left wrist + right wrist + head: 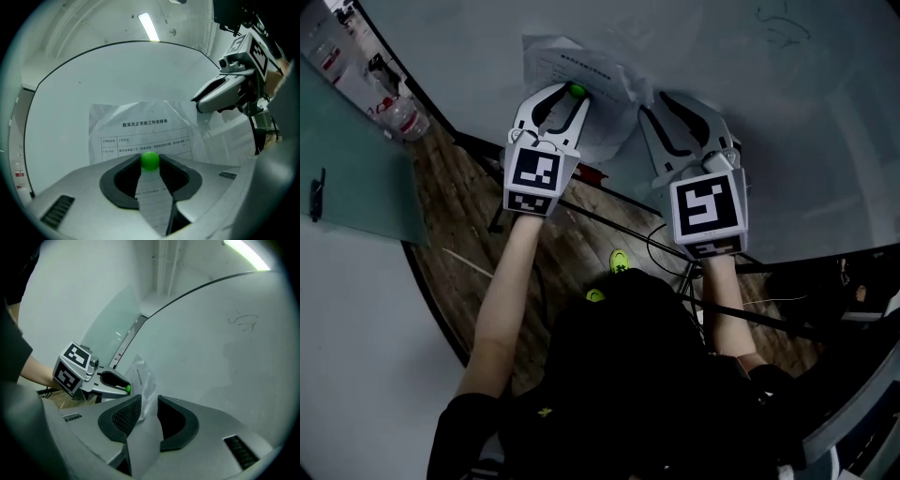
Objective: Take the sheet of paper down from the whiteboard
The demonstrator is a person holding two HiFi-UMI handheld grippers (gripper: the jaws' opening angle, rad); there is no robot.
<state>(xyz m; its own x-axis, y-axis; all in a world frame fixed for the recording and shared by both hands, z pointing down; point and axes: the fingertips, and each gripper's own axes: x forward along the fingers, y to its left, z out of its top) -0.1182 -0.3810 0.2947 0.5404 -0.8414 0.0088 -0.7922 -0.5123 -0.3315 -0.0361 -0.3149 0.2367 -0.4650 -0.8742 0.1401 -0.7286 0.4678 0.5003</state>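
**Step in hand:** freeing the sheet. My left gripper (pixel 150 162) is clenched on the green magnet (pixel 150 160), which appears to sit on the sheet of paper (pixel 140 126), pinning it to the whiteboard (pixel 84 84). My right gripper (pixel 149 401) stands at 3 o'clock of the left one. Its jaws are apart with the sheet's right edge running between them, and as far as I can judge the pads are not pressing on it.

**Next move, as I judge it:** close the right jaws on that edge first, then draw the magnet straight off the board. If the magnet comes off first, the sheet may slide or drop.

**View differences:**
- Only the left gripper view shows the sheet's printed heading and table, with the magnet at 6 o'clock of the heading.
- Only the right gripper view shows the edge creased and curled clear of the board.
- Only the head view shows both grippers side by side, with the sheet at 12 o'clock of the left one.
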